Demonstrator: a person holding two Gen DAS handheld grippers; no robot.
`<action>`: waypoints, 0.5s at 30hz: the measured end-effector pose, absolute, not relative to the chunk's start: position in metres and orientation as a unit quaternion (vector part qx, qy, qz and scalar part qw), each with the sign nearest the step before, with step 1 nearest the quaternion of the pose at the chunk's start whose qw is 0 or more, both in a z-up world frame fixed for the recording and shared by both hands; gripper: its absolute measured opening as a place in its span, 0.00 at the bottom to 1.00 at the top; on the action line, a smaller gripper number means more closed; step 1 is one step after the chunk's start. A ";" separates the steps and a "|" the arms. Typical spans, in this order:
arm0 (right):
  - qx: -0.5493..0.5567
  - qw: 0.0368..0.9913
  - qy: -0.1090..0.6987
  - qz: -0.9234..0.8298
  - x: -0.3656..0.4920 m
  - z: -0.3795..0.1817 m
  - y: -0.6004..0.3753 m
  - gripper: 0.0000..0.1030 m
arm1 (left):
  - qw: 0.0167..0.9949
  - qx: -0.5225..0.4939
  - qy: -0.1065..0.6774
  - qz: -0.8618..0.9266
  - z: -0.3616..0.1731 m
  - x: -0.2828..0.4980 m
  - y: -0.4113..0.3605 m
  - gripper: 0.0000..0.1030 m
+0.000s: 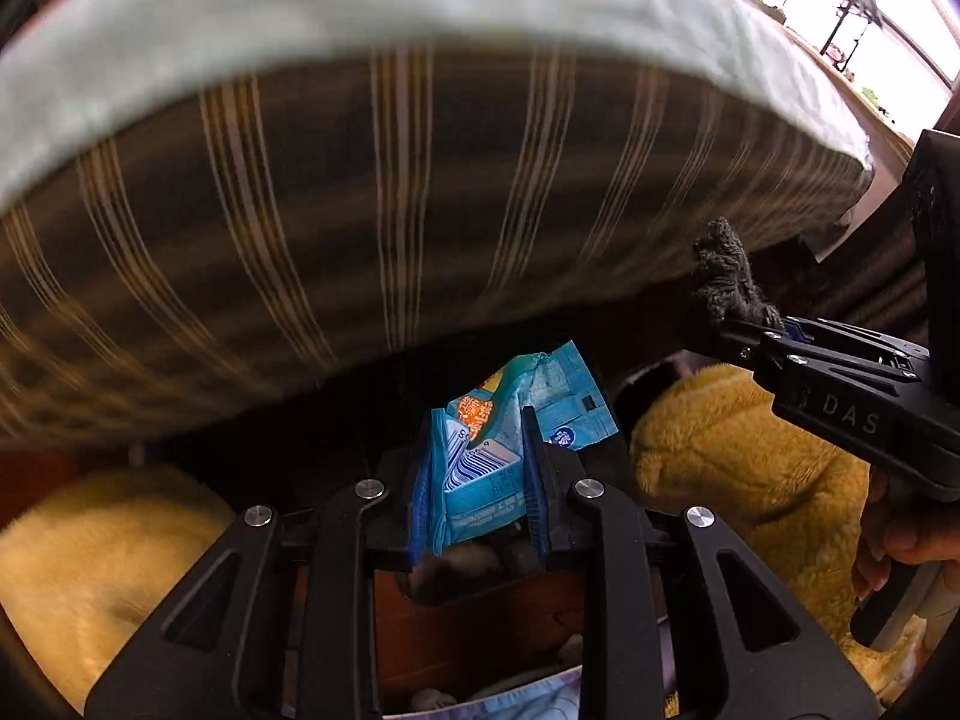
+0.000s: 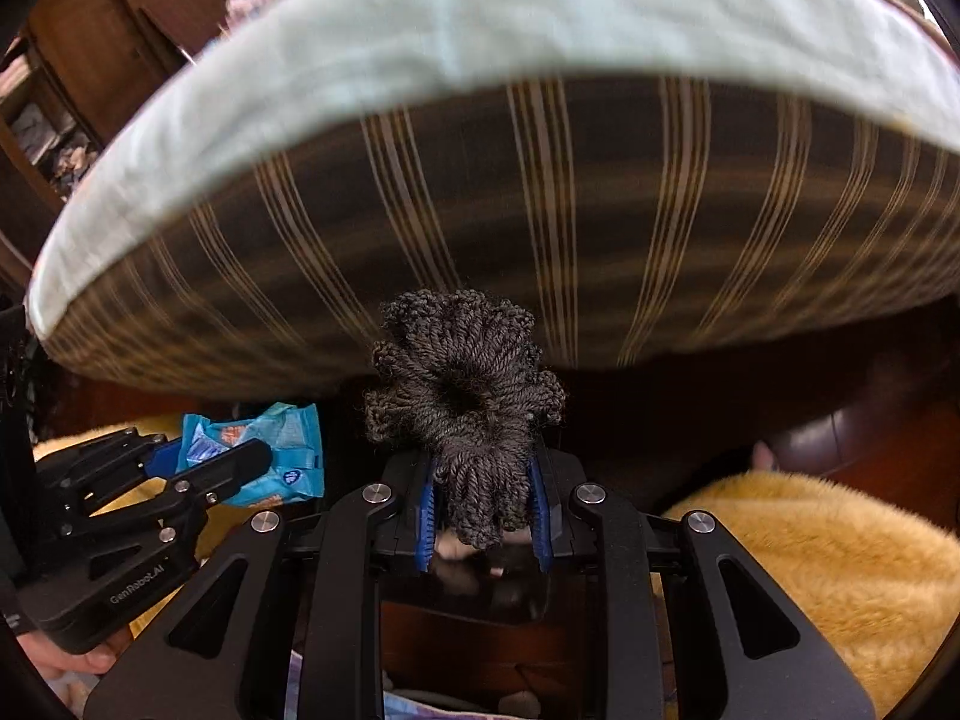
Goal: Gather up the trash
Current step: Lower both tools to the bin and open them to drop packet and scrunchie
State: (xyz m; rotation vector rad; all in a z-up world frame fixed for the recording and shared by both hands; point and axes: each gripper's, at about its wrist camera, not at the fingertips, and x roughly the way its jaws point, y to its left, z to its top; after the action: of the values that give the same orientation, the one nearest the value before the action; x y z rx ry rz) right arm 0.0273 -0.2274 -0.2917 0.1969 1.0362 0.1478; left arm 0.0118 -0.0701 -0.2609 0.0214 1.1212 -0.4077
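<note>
Your left gripper and right gripper share black plastic frames with triangular cutouts, silver screws beside the blue ribbed pads, and white lettering on the casings.

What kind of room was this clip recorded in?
Probably a bedroom or living room at home: a thick brown striped mattress or cushion under a pale green sheet, fluffy yellow fabric below, and dark wooden furniture behind.

"DAS" on the right gripper, "GenRobot.AI" on the left gripper.
</note>
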 end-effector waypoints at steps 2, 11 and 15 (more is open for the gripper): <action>0.097 0.854 0.506 0.073 0.029 -0.303 -0.225 0.24 | 0.819 0.009 0.542 -0.189 -0.275 0.011 -0.071 0.23; 0.091 0.833 0.540 0.076 0.035 -0.331 -0.209 0.27 | 0.800 0.016 0.574 -0.174 -0.305 0.014 -0.068 0.27; 0.093 0.832 0.542 0.077 0.037 -0.338 -0.209 0.27 | 0.793 0.016 0.584 -0.175 -0.310 0.013 -0.062 0.30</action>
State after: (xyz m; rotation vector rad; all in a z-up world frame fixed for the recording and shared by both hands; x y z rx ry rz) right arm 0.0372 -0.2086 -0.3384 0.1977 1.1483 0.1639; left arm 0.0133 -0.0624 -0.3097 0.0336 1.2554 -0.3766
